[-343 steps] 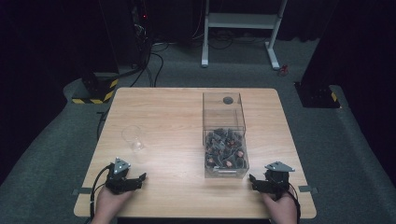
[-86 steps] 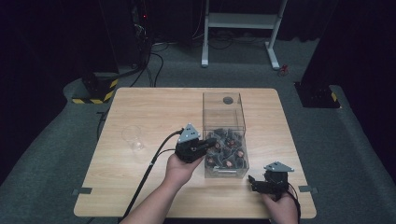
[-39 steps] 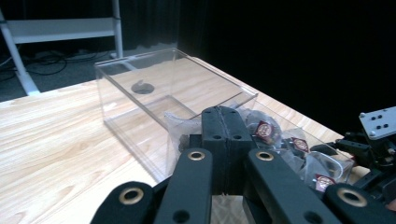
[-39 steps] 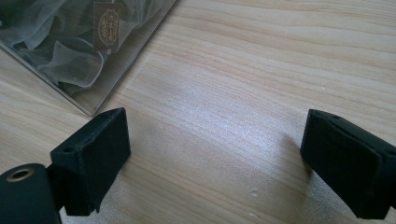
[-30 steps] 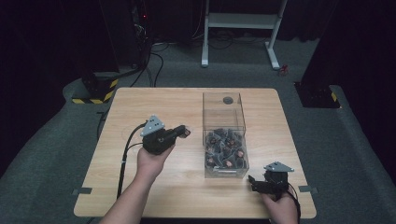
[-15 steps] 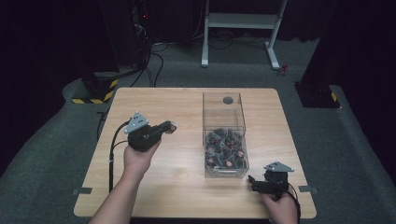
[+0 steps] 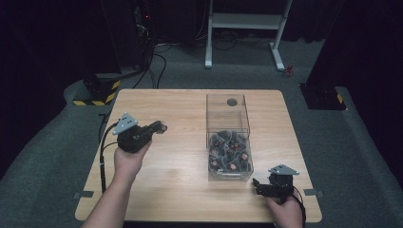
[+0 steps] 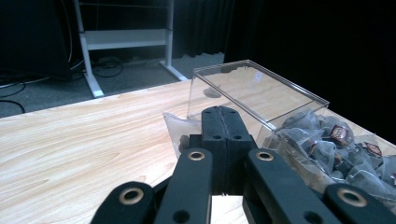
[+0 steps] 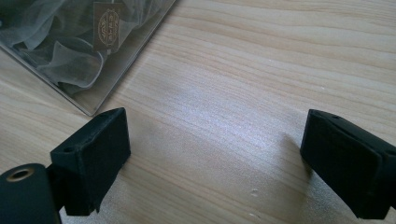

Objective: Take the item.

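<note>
Left gripper raised over the left half of the counter, jaws pressed together on a corner of a mesh sachet; the pouch hangs just past the tips, apparently pinched by its edge so the body dangles free for carrying, though its contents are hard to make out. Clear box at centre-right, near end heaped with more sachets, far end bare, presumably the supply. Right gripper rests low on the counter just beside the box's near corner, jaws spread wide, nothing between them: likely parked.
</note>
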